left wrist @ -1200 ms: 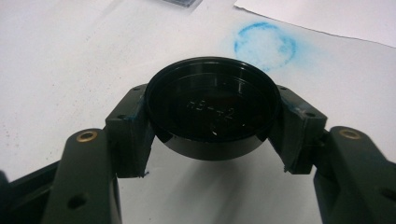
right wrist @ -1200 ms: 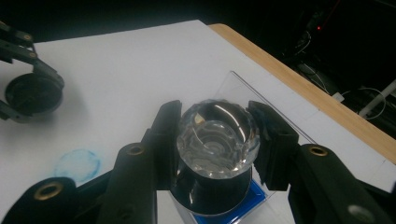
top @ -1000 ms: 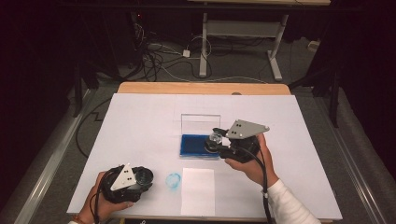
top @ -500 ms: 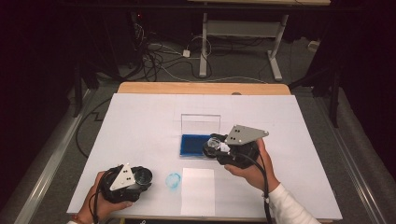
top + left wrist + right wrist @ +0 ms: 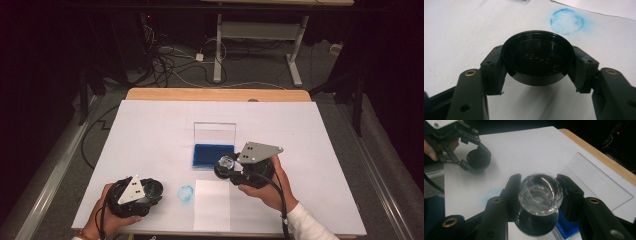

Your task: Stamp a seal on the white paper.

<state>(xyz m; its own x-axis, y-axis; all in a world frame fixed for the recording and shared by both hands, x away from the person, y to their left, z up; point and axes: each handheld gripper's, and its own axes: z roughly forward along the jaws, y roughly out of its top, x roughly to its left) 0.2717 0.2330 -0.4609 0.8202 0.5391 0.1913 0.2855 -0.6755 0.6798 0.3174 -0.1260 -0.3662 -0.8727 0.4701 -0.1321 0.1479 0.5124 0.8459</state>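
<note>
Drawn back from over the blue ink pad (image 5: 213, 154) toward lower centre, the right gripper (image 5: 227, 164) now hangs between pad and white paper sheet (image 5: 212, 204). At lower left, the left gripper (image 5: 537, 75) pinches a smooth, round black cap (image 5: 537, 58) beside a faint blue circular print (image 5: 185, 192). At centre right, the right gripper's jaws clamp the faceted, glassy stamp (image 5: 540, 193); stamping the sheet seemingly remains.

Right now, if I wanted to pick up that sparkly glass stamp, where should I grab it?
Probably by the faceted clear knob at the top, squeezing it from two opposite sides, as the right gripper does now. The knob is wide and rounded, so the pads can sit against its sides, and it keeps fingers away from the inky bottom, which hangs over the blue ink pad.
</note>
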